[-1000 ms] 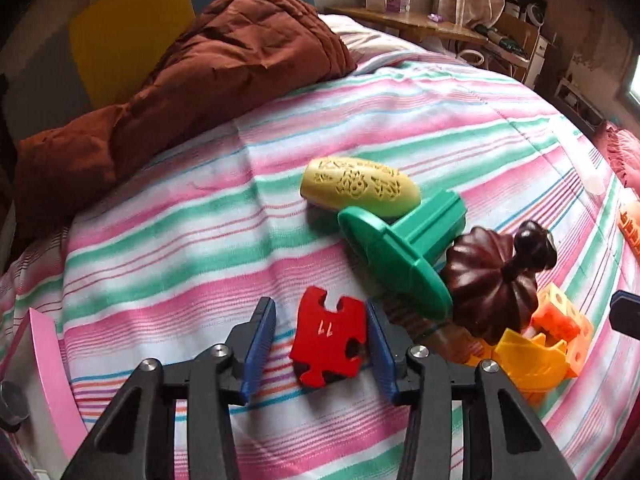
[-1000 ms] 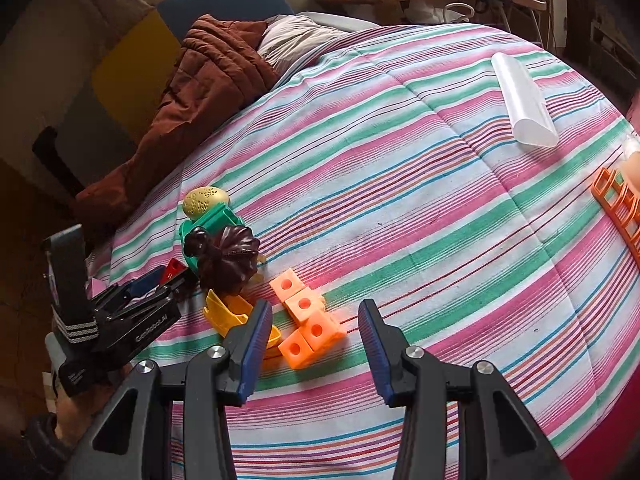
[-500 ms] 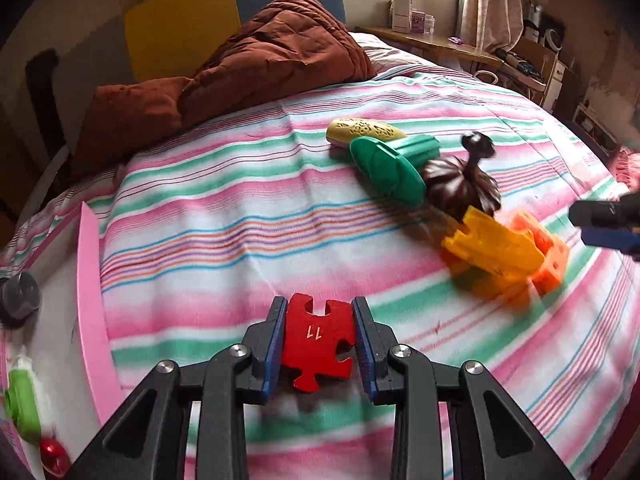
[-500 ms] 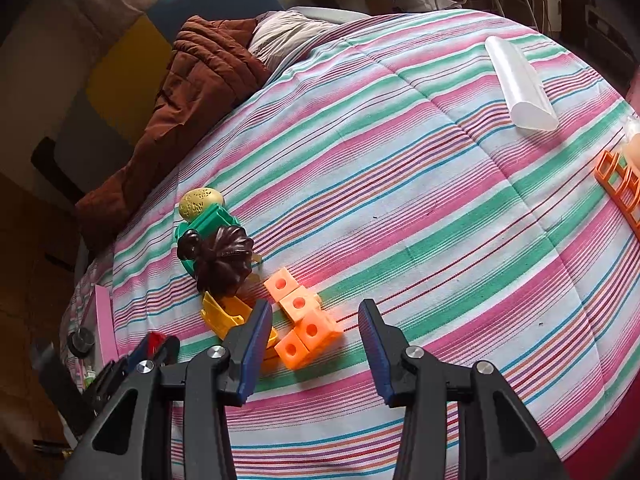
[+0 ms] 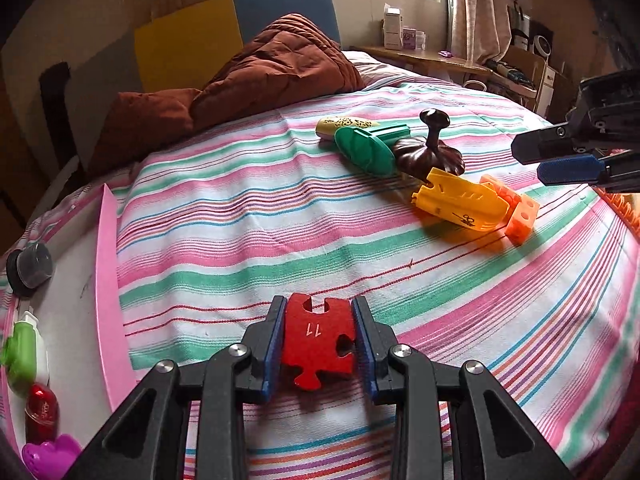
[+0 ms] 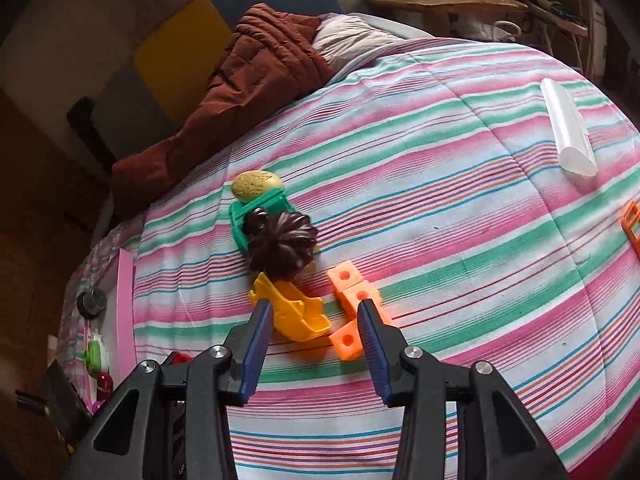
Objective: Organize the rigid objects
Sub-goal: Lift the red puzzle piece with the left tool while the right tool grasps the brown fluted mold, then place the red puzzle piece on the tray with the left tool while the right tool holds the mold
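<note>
My left gripper [image 5: 318,344] is shut on a red puzzle piece [image 5: 318,342] marked 11 and holds it above the striped bedspread [image 5: 280,248]. My right gripper [image 6: 316,340] is open, hovering over a yellow toy boat [image 6: 294,312] and orange blocks [image 6: 354,300]. Behind them lie a dark brown ribbed lid [image 6: 282,244], a green stamp-like toy [image 6: 256,208] and a yellow oval piece [image 6: 256,184]. The same pile shows in the left wrist view: boat [image 5: 460,200], lid [image 5: 430,152], green toy [image 5: 366,148]. The right gripper's fingers [image 5: 568,168] show at the right edge there.
A pink-edged white tray [image 5: 106,280] at the bed's left holds a black cap [image 5: 30,270], a green-white item [image 5: 22,350], a red item [image 5: 40,410] and a purple piece [image 5: 50,456]. A brown quilt [image 5: 248,80] lies at the head. A white tube [image 6: 568,132] lies right.
My left gripper closed on the red puzzle piece, lifted it and pulled back left toward the tray. My right gripper moved closer over the yellow boat and orange blocks.
</note>
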Tool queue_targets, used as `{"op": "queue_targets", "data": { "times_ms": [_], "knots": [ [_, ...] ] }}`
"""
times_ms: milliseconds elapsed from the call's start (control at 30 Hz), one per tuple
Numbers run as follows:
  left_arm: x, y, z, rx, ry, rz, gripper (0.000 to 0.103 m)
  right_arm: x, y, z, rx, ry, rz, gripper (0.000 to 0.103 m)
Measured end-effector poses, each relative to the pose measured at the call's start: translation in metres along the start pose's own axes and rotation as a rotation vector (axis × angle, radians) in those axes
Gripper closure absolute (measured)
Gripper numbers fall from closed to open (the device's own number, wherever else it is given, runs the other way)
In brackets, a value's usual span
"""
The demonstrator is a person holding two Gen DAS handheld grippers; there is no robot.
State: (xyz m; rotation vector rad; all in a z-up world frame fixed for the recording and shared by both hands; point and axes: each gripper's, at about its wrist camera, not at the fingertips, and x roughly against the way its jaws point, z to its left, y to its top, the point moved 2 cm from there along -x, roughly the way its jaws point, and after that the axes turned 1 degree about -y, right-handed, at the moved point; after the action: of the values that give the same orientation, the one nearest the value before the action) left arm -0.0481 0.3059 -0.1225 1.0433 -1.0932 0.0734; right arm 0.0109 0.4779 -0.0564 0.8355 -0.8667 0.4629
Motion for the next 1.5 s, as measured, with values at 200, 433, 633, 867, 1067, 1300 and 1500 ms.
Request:
{"op": "queue_targets", "data": {
  "times_ms": [200,433,633,867,1067,1300,1500],
  "knots": [
    [0.002,-0.002,0.001,0.005,-0.004,-0.008,0.070,-0.011,0.021,0.033,0.097,-0.014,-0.005,0.059],
    [0.003,-0.003,0.002,0.014,-0.013,-0.015,0.070,-0.061,0.037,0.038,0.128,-0.111,-0.046,0.069],
    [0.002,-0.003,0.001,0.013,-0.010,-0.016,0.070,-0.060,0.042,0.036,0.155,-0.089,-0.077,0.072],
    [0.001,-0.002,0.001,0.009,-0.005,-0.018,0.070,-0.064,0.039,0.049,0.257,-0.154,-0.088,0.080],
    [0.002,-0.002,0.001,0.002,0.005,-0.019,0.070,-0.066,0.035,0.057,0.317,-0.160,-0.088,0.081],
    [0.005,0.001,0.003,0.009,0.001,-0.001,0.070,-0.061,0.038,0.053,0.316,-0.209,-0.098,0.082],
    [0.026,0.006,0.000,0.030,-0.003,0.006,0.070,-0.065,0.041,0.049,0.310,-0.203,-0.073,0.082]
  ]
}}
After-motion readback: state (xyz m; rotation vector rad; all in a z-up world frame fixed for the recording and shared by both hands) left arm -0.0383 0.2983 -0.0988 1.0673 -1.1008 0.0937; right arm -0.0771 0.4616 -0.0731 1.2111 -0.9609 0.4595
